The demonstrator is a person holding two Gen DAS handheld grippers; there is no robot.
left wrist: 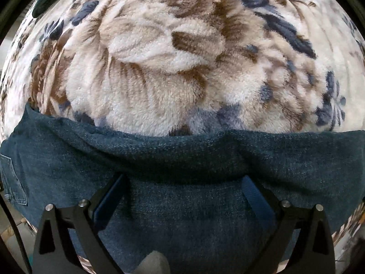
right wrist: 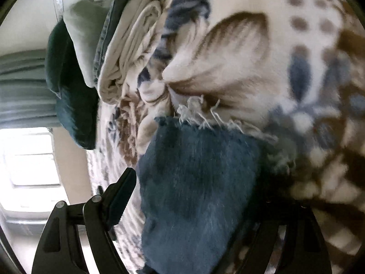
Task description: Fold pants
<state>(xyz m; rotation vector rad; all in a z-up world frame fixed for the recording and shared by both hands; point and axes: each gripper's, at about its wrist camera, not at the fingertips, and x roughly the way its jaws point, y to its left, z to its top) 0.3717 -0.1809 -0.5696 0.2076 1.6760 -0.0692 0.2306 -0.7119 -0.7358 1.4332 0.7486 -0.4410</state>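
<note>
Dark blue denim pants (left wrist: 182, 159), frayed hem, on floral blanket (left wrist: 171, 57)

A plush fleece blanket (left wrist: 173, 68) printed with cream, brown and slate-blue flowers fills the surroundings. In the right wrist view, a heap of folded cream, pale green and dark teal cloth (right wrist: 95, 52) lies at the blanket's far edge. Beside that edge, a bright, washed-out window (right wrist: 29, 164) glares below grey-green pleated curtains (right wrist: 22, 84).
</note>
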